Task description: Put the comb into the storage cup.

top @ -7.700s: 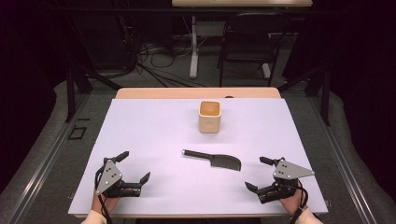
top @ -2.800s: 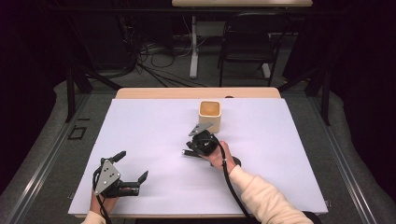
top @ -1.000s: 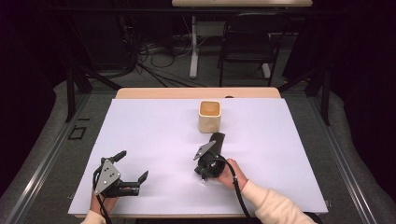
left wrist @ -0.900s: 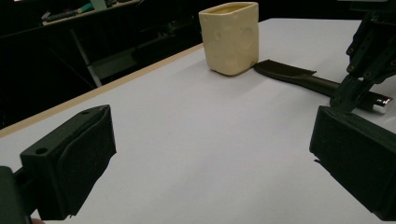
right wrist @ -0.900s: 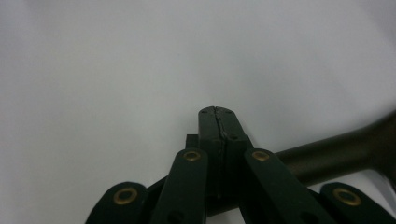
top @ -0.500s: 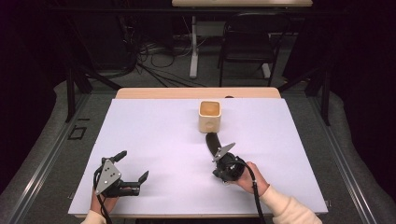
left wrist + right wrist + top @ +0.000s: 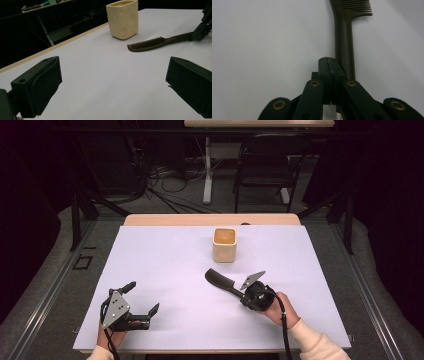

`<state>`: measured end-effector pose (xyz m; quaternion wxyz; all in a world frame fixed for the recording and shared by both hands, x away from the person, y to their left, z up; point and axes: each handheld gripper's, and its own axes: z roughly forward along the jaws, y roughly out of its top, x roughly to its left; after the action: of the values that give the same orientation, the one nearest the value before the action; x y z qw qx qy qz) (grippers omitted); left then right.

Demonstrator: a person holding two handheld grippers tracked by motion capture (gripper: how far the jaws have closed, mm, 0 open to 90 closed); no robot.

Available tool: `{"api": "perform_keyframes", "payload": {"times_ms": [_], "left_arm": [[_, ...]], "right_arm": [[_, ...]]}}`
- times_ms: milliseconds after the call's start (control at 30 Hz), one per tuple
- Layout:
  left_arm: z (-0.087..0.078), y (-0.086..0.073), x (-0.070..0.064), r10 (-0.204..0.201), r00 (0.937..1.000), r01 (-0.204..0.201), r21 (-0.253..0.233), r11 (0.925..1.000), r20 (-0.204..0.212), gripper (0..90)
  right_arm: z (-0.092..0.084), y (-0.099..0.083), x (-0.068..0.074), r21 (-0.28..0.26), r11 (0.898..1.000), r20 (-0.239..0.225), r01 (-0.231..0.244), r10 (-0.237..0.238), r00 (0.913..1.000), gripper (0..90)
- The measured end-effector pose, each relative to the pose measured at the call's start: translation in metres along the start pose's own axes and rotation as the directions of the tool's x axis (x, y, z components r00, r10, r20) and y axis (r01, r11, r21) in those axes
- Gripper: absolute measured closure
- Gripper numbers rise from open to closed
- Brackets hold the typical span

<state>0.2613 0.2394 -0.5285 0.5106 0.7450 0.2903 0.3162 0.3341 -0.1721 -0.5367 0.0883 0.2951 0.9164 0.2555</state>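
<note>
High view: cup [image 7: 224, 244] just beyond comb [image 7: 222, 283], apart.

Black two-jaw grippers, a pale sleeve on one arm

The left gripper [image 7: 142, 297] carries a grey three-cornered plate with small holes, and its jaws are blocky black pads. The right gripper [image 7: 329, 65] has black link arms with brass-coloured rivets, a black cable trailing back, and what seems a cream sleeve [image 7: 316, 345] behind it.
</note>
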Motion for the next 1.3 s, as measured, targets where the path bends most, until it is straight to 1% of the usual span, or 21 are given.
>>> {"api": "perform_keyframes", "payload": {"times_ms": [333, 433, 500, 567, 600, 633, 667, 733, 767, 800, 867, 900, 967, 1067, 1167, 1200, 1300], "left_arm": [[0.000, 0.000, 0.000, 0.000, 1.0000, 0.000, 0.001, 1.0000, 0.002, 0.4], [0.000, 0.000, 0.000, -0.001, 1.0000, 0.001, 0.000, 1.0000, 0.002, 0.4], [0.000, 0.000, 0.000, -0.001, 1.0000, 0.001, -0.001, 1.0000, 0.002, 0.4], [0.000, 0.000, 0.000, 0.002, 1.0000, -0.002, -0.001, 1.0000, 0.000, 0.4], [0.000, 0.000, 0.000, 0.002, 1.0000, -0.002, -0.001, 1.0000, 0.000, 0.4], [-0.001, 0.000, 0.000, 0.002, 1.0000, -0.002, -0.002, 1.0000, -0.002, 0.4], [-0.001, 0.000, 0.001, 0.003, 1.0000, -0.003, 0.000, 1.0000, -0.002, 0.4], [-0.001, 0.000, 0.000, 0.003, 1.0000, -0.003, -0.001, 1.0000, -0.001, 0.4], [-0.001, 0.000, 0.000, 0.003, 1.0000, -0.003, -0.001, 1.0000, -0.001, 0.4], [-0.001, 0.000, 0.000, 0.000, 1.0000, 0.000, -0.002, 1.0000, 0.000, 0.4], [-0.001, 0.000, 0.000, -0.001, 1.0000, 0.001, -0.002, 1.0000, 0.000, 0.4], [-0.001, 0.000, 0.001, -0.002, 1.0000, 0.002, -0.003, 1.0000, 0.001, 0.4], [0.000, 0.000, 0.001, -0.001, 1.0000, 0.001, -0.002, 1.0000, 0.000, 0.4], [0.000, -0.001, 0.001, -0.002, 1.0000, 0.002, -0.001, 1.0000, 0.001, 0.4], [0.000, 0.000, 0.000, -0.002, 1.0000, 0.002, -0.003, 1.0000, 0.000, 0.4], [0.000, 0.000, 0.000, -0.001, 1.0000, 0.001, -0.002, 1.0000, 0.001, 0.4], [-0.001, 0.000, 0.000, 0.000, 1.0000, 0.000, -0.004, 1.0000, -0.002, 0.4]], "right_arm": [[-0.002, -0.002, -0.009, -0.001, 1.000, 0.030, 0.011, -0.011, 0.9995, 90.0], [-0.004, -0.002, -0.009, -0.008, 1.000, 0.015, 0.023, -0.023, 0.9996, 89.7], [-0.006, -0.002, -0.007, -0.007, 1.000, -0.003, 0.030, -0.030, 0.9996, 82.5], [-0.007, -0.002, -0.006, -0.006, 0.999, -0.018, 0.034, -0.034, 0.9993, 72.6], [-0.007, -0.002, -0.006, -0.006, 0.999, -0.018, 0.034, -0.034, 0.9993, 72.6], [-0.008, -0.002, -0.005, -0.003, 0.999, -0.022, 0.036, -0.036, 0.9991, 70.0], [-0.011, -0.003, -0.003, -0.004, 0.999, -0.035, 0.037, -0.038, 0.9987, 61.2], [-0.015, -0.003, -0.002, -0.005, 0.999, -0.044, 0.032, -0.032, 0.9985, 55.9], [-0.017, -0.003, -0.001, -0.003, 1.000, -0.048, 0.029, -0.029, 0.9984, 51.0], [-0.019, -0.003, -0.001, -0.011, 0.999, -0.048, 0.034, -0.035, 0.9983, 44.2], [-0.022, -0.002, -0.001, -0.023, 0.999, -0.042, 0.040, -0.041, 0.9983, 36.5], [-0.023, -0.002, -0.001, -0.023, 0.999, -0.042, 0.034, -0.035, 0.9985, 31.1], [-0.025, -0.001, -0.001, -0.020, 0.999, -0.038, 0.030, -0.031, 0.9988, 23.1], [-0.026, -0.001, -0.002, -0.024, 0.999, -0.032, 0.047, -0.047, 0.9984, 14.8], [-0.026, 0.000, -0.003, -0.019, 0.999, -0.021, 0.044, -0.045, 0.9988, 9.7], [-0.026, 0.000, -0.002, -0.009, 0.999, -0.019, 0.040, -0.040, 0.9990, 7.5], [-0.025, 0.001, -0.002, -0.004, 0.999, -0.010, 0.046, -0.046, 0.9989, 4.5]]}}
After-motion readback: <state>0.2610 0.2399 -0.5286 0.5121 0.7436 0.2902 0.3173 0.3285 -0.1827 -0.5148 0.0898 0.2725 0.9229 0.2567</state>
